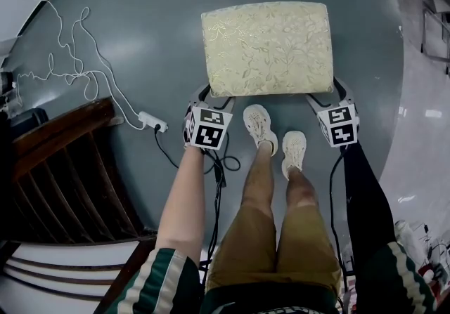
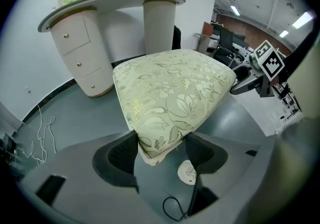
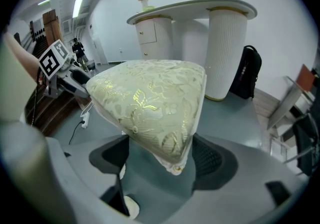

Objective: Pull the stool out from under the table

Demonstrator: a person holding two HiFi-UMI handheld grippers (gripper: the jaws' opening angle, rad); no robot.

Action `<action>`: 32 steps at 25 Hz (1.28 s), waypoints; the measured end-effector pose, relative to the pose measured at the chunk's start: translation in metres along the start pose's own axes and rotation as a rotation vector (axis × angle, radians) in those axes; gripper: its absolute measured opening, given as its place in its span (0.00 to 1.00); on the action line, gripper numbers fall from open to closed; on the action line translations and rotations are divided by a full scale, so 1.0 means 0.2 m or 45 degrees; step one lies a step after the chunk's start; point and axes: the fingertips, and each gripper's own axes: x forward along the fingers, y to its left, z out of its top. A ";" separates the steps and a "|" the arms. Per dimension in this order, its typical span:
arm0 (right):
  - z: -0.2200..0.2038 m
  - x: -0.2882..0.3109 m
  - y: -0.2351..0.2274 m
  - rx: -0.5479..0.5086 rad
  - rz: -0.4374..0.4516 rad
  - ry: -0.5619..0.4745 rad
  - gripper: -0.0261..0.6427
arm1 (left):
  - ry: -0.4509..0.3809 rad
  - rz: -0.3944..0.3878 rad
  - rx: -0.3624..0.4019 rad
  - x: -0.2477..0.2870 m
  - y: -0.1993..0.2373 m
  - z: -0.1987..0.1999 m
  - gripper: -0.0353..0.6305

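The left claw (image 2: pixel 160 149) is closed on one near corner of the stool (image 1: pixel 267 48); the corner of the leaf-patterned cushion sits between its two jaws and touches both. The right claw (image 3: pixel 162 155) holds the other near corner in the same way, with the cushion edge pressed between its jaws. The person's shoes (image 1: pixel 260 126) stand just beside the near edge of the stool, between the two claws. The stool stands on the grey floor (image 1: pixel 140 60), apart from the counter (image 2: pixel 115 0) behind it. A white power strip (image 1: pixel 153 121) with a cable lies on the floor to the left.
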 end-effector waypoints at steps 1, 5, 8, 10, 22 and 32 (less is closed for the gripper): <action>0.00 0.00 0.00 -0.001 0.006 0.004 0.64 | 0.008 0.002 -0.005 -0.01 0.00 0.00 0.51; 0.00 -0.01 0.00 -0.008 0.025 0.027 0.64 | 0.038 0.011 -0.016 -0.02 -0.01 0.00 0.50; -0.03 -0.01 0.01 -0.009 0.041 0.054 0.64 | 0.073 0.014 -0.029 -0.01 -0.03 -0.05 0.50; -0.03 0.01 -0.01 -0.011 0.052 0.078 0.64 | 0.099 0.018 -0.042 0.01 -0.04 -0.05 0.50; -0.09 -0.15 -0.02 0.041 -0.027 0.108 0.66 | 0.044 0.101 -0.188 -0.11 -0.04 -0.07 0.48; 0.36 -0.74 0.02 0.112 -0.047 -0.228 0.63 | -0.247 0.195 -0.285 -0.67 -0.22 0.28 0.49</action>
